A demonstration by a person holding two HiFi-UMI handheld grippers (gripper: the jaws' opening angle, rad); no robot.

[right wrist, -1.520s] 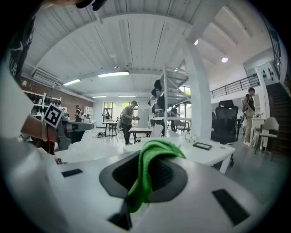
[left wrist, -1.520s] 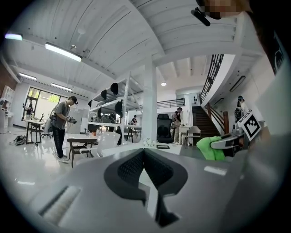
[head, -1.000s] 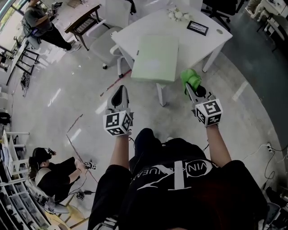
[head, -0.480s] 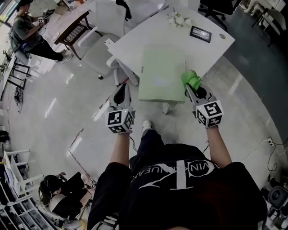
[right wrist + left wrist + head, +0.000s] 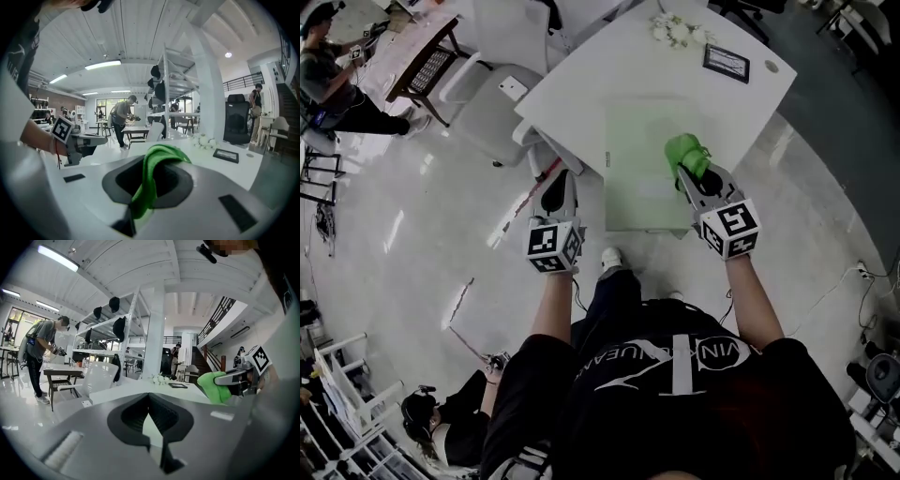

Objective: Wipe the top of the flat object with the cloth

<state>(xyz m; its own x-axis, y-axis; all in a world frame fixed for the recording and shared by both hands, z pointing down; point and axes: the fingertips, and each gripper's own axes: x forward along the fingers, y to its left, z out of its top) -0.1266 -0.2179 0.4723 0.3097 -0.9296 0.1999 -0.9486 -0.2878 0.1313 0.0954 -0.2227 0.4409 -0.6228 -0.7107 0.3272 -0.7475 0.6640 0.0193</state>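
A pale green flat board (image 5: 640, 150) lies on the white table (image 5: 581, 80), overhanging its near edge. My right gripper (image 5: 686, 174) is shut on a bright green cloth (image 5: 685, 153), held over the board's right part; the right gripper view shows the cloth (image 5: 151, 180) pinched between the jaws. My left gripper (image 5: 559, 191) hangs shut and empty just off the table's near-left edge, left of the board. In the left gripper view the right gripper with the cloth (image 5: 216, 386) shows at the right.
A small framed picture (image 5: 726, 63), a white flower cluster (image 5: 679, 33) and a small disc (image 5: 771, 67) sit at the table's far side. A white chair (image 5: 492, 94) stands left of the table. People work at desks beyond.
I have stepped toward the table. Both grippers have come forward: the right one with the cloth is now over the board, the left one has reached the table's edge.
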